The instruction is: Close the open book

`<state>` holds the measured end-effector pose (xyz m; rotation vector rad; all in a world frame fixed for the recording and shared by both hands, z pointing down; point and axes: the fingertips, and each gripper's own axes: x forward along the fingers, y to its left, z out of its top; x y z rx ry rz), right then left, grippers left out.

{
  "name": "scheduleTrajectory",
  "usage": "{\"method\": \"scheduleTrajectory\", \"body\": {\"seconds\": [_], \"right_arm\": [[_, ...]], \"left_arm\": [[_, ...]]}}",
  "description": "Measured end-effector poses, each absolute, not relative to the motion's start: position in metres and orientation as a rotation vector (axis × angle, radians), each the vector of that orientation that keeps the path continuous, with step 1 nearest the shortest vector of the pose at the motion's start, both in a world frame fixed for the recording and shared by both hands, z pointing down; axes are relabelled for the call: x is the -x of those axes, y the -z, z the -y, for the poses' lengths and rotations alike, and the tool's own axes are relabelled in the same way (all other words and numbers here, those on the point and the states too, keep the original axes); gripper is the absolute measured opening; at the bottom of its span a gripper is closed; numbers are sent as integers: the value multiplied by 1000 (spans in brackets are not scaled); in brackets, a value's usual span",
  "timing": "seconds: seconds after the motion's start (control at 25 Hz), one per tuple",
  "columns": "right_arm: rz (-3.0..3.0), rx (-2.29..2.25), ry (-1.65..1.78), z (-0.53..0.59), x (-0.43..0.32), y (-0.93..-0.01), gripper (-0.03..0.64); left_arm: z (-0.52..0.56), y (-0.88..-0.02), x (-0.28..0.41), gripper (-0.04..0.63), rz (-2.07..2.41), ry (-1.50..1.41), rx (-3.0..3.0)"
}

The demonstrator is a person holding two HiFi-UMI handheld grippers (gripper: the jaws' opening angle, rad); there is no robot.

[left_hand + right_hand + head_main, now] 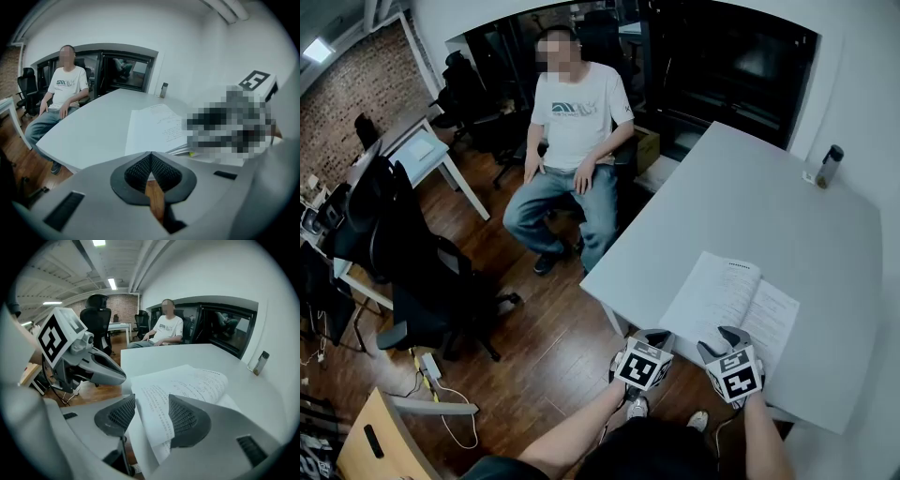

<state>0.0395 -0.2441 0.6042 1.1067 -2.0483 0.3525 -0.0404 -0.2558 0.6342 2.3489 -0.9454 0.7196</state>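
Lying open — book (729, 302), page (187, 380) lifted | right claw (152, 403) apart, maybe touching | left claw (150, 155) closed

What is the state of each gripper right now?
Left gripper: closed, holding nothing.
Right gripper: open; a page of the open book stands between its fingers, not clamped.

Bare table (787, 206) beyond your book (722, 295), bottle (830, 166) at the far corner (well apart), seated person (574, 131) past the left edge.
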Motion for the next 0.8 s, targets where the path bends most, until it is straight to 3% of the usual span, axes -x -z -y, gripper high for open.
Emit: {"method": "scheduleTrajectory", "body": {"seconds": [0.8], "right_arm": [[2039,-1338,-448,208,-120,-575,151]], "left_arm": [[241,-626,-41,5,820,-750,-2435]]}}
